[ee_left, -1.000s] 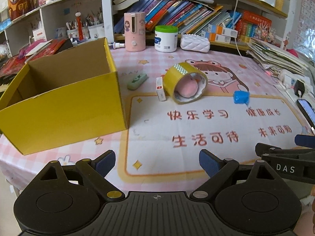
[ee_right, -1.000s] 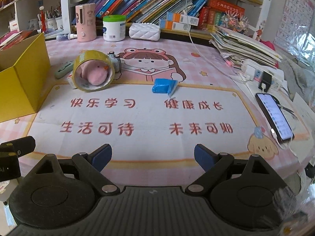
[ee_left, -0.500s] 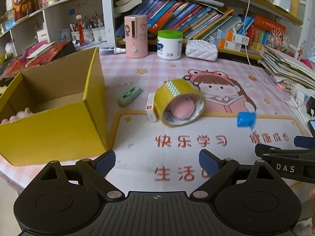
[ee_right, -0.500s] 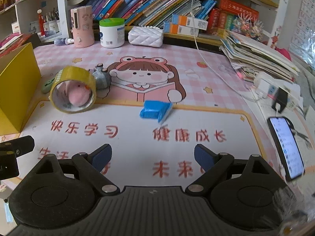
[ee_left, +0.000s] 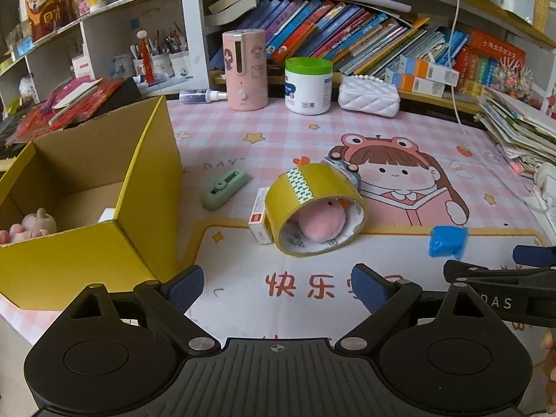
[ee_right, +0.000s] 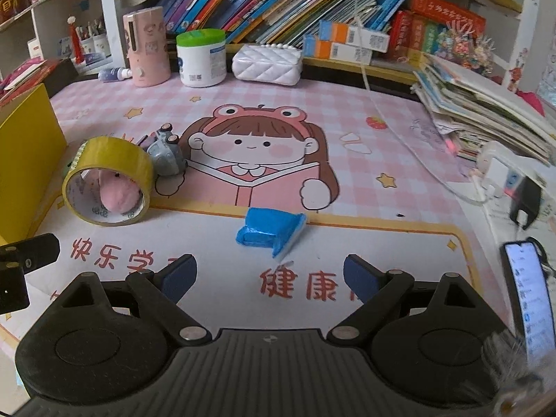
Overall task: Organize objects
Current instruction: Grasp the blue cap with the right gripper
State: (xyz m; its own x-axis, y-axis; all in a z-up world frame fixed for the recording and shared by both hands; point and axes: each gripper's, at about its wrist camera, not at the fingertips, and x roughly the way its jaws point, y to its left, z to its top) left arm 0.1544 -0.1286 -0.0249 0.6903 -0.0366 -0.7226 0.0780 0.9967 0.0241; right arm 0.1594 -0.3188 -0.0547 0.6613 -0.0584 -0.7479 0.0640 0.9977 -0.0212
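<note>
Both grippers have been brought farther in over the mat. Left gripper [ee_left: 278, 286] and right gripper [ee_right: 270, 276] are held level, jaws spread, empty; the blue packet [ee_right: 269, 231] lies just beyond the right.

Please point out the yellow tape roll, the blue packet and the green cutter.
yellow tape roll [ee_left: 305, 187], left wrist view, outer band.
blue packet [ee_right: 269, 227], right wrist view, top face.
green cutter [ee_left: 224, 187], left wrist view, body middle.

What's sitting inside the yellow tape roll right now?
A pink plush toy lies inside the yellow tape roll, filling most of the core. The roll's wall hides the toy's far end, so anything behind it inside cannot be seen.
</note>
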